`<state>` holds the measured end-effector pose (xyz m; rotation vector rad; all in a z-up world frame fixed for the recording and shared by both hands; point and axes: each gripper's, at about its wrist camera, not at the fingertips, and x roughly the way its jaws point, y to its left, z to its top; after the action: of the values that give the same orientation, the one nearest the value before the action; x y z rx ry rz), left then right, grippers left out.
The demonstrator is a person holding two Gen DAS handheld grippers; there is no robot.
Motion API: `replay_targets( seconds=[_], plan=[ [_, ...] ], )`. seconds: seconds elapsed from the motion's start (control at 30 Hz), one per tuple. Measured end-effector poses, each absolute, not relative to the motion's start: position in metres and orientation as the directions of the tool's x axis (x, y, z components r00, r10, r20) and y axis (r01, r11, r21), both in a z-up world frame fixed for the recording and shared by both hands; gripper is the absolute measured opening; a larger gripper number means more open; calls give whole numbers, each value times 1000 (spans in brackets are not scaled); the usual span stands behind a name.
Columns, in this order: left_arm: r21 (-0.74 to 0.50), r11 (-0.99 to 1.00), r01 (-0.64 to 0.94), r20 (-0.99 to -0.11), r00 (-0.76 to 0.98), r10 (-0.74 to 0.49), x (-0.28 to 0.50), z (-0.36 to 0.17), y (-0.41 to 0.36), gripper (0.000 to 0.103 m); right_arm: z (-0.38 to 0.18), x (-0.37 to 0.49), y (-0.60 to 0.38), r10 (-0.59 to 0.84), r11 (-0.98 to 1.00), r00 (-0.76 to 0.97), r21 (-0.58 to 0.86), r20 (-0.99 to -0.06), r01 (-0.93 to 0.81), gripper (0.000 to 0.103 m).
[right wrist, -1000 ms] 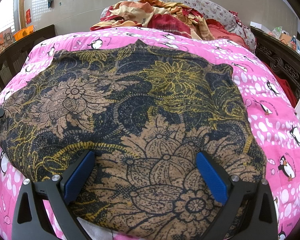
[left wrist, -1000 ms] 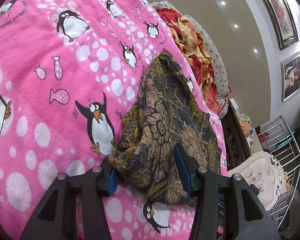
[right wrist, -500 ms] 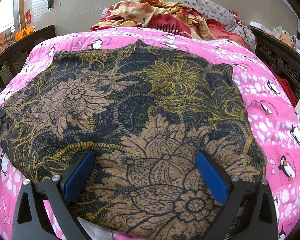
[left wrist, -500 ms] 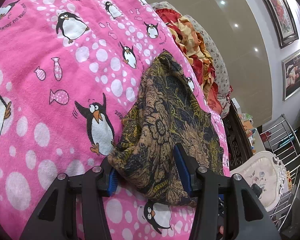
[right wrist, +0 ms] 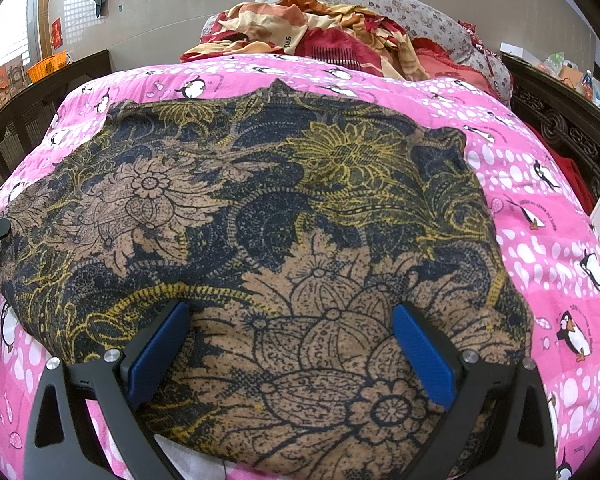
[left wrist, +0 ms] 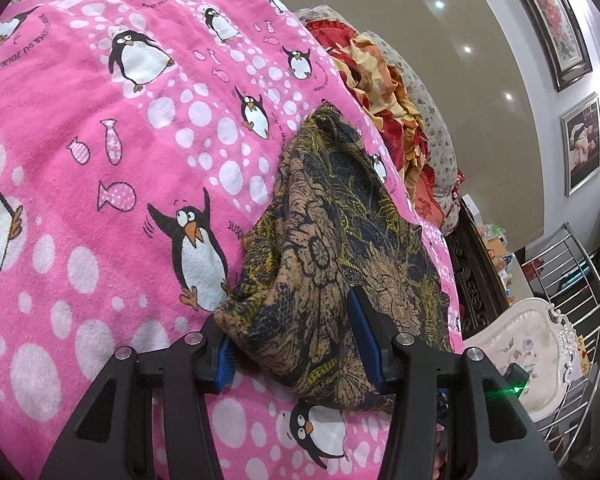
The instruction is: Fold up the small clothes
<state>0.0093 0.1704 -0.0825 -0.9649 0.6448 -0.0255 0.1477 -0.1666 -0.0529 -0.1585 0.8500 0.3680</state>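
Both hand-held grippers, left (left wrist: 290, 340) and right (right wrist: 288, 344), seemingly straddle the floral garment (right wrist: 260, 216).

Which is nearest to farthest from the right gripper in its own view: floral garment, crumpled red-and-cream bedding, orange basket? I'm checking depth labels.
1. Floral garment: directly under the right gripper, between its open jaws.
2. Crumpled red-and-cream bedding: straight ahead, past the garment.
3. Orange basket: far left, by the wall.

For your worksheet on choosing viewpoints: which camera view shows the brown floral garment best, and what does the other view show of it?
The right wrist view: the brown floral garment lies spread across the pink penguin blanket, nearly its whole outline visible. The left wrist view shows only one bunched end, edge-on, between the fingers of the left gripper.
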Motion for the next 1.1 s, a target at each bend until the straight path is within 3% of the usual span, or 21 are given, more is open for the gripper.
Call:
replay_targets(
  seconds=[0.97, 1.03, 1.1],
  plan=[
    [-776, 576, -257, -497, 811, -308, 11, -82, 176, 29, -53, 148, -166, 252, 925, 602, 7, -758, -379, 103],
    [-772, 566, -287, -518, 801, -300, 10, -84, 179, 13, -53, 147, -166, 252, 925, 602, 7, -758, -379, 103],
    [-769, 557, -314, -537, 790, -295, 13, -85, 183, 7, -53, 148, -166, 252, 925, 601, 7, -759, -379, 103]
  ],
)
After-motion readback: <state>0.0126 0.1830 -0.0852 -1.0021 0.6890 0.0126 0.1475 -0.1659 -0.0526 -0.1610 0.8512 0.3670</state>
